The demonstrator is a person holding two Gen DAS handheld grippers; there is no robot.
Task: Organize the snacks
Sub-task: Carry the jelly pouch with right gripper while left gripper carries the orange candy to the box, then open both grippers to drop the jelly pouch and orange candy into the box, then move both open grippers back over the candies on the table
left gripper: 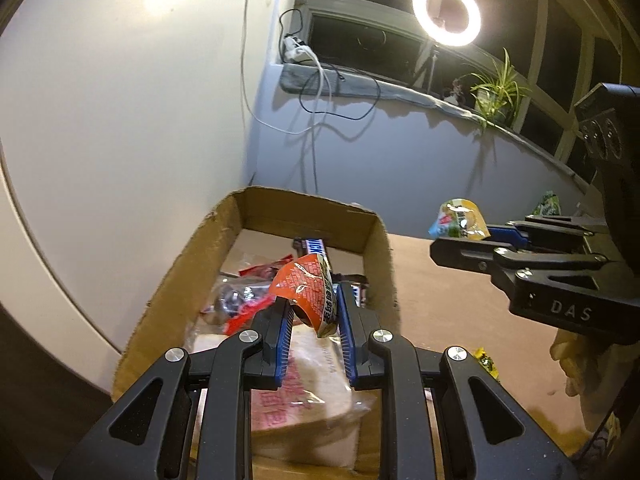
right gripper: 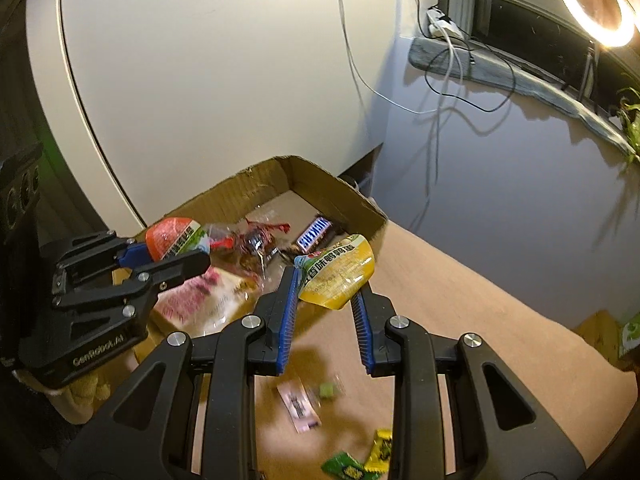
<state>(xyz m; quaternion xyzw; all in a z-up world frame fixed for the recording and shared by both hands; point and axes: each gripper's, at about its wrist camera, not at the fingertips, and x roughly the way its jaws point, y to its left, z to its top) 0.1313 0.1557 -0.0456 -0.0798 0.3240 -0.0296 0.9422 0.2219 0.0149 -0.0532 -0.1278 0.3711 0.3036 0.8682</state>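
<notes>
Over the cardboard box [left gripper: 192, 264], the left claw [left gripper: 314, 308] is clamped on an orange snack pouch [left gripper: 308, 284], which hangs above the snacks already inside. To its right, over the bench [right gripper: 460, 300] beside the box's rim, the right claw [right gripper: 326, 292] pinches a yellow snack pouch [right gripper: 340, 272]. Both look light, soft and crinkly, probably slippery film; gripping across the flat body seems safest.
</notes>
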